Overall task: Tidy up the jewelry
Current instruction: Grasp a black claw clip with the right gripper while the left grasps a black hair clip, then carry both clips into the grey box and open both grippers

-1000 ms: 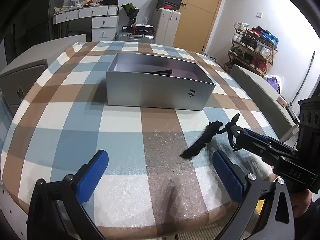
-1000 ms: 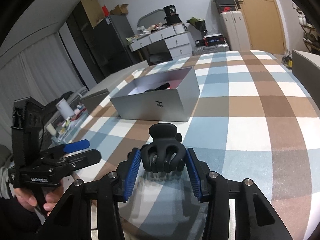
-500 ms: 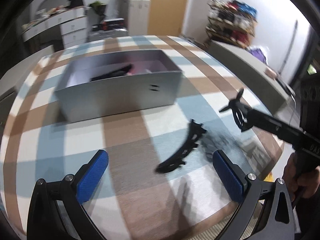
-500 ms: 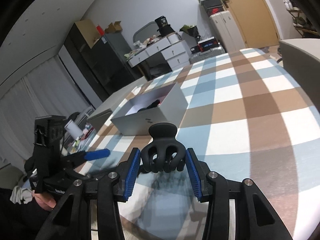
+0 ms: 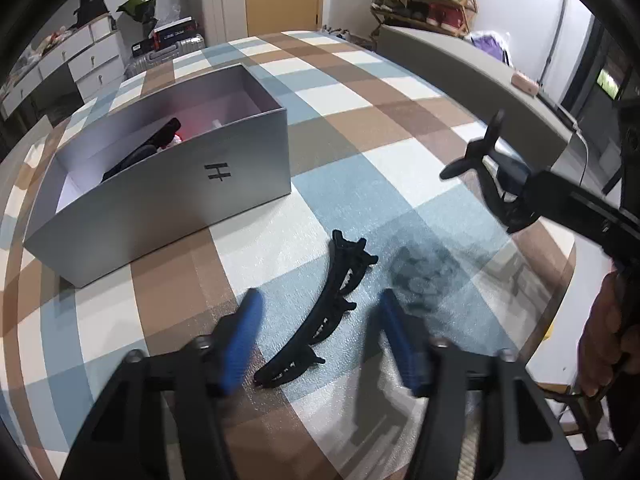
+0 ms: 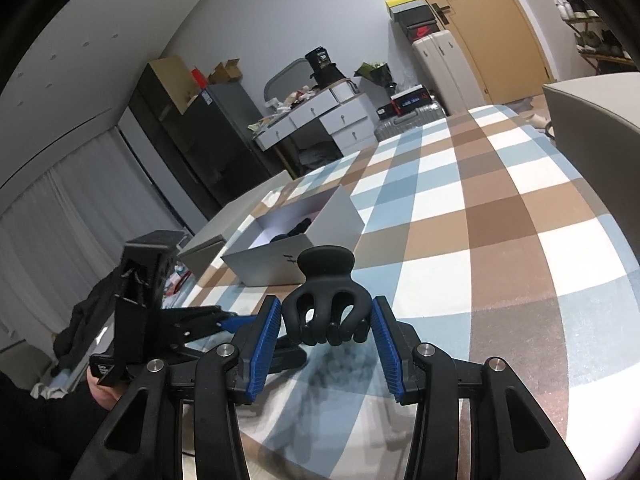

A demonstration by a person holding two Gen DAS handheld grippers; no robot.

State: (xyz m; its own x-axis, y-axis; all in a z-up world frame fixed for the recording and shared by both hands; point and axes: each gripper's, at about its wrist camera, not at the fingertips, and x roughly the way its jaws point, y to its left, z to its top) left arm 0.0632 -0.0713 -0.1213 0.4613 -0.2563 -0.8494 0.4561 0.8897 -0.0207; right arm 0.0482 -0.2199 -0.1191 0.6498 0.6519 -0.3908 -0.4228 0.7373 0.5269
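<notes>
While my right claw [image 6: 326,342] grips a black claw hair clip [image 6: 326,304] between its blue pads, above the checkered surface [image 6: 500,240], my left claw [image 5: 320,340] is open, with a long curved black hair clip [image 5: 320,312] between its two fingers. This long clip lies flat on the surface, near the front of the grey box [image 5: 160,192]. The box is open on top and I see dark things and something red inside. In the left view the right claw is up at the right side.
</notes>
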